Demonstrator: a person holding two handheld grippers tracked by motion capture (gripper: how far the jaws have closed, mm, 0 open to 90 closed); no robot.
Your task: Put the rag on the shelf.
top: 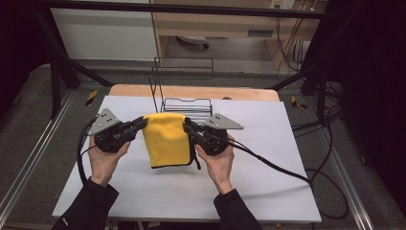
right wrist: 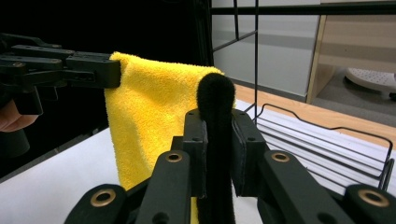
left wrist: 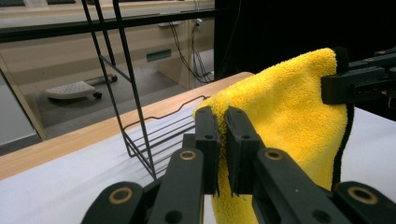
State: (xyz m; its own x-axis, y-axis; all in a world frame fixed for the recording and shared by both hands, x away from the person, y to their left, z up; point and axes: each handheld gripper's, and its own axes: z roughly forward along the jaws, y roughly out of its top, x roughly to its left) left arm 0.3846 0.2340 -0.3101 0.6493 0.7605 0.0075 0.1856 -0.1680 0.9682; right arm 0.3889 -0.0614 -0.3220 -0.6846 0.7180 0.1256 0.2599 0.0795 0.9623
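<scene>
A folded yellow microfibre cloth (top: 166, 139) with a black hem hangs between the two grippers, clear of the white table cover (top: 268, 158) beneath it. Its folded top edge spans from one gripper to the other; the free end drapes downward below both.

The left gripper (top: 142, 122) is clenched on the cloth's left upper corner; in the left gripper view its jaws stand almost together with yellow pile (left wrist: 280, 107) pinched between them. The right gripper (top: 186, 125) is likewise clamped, gripping the right upper corner, where the right gripper view shows the black hem (right wrist: 215, 135) squeezed between its jaws. Each gripper sits in one of the person's hands, and the two face each other across the cloth.

Just beyond the grippers stands a black wire rack (top: 184, 103) with tall upright rods and a low basket base.

Step in hand, as judged: the cloth is held aloft, taut at the top, ready for hanging or placing on the rack. The next move calls for carrying both grippers forward together, keeping level and equally spaced so the fold does not sag or slip.
</scene>
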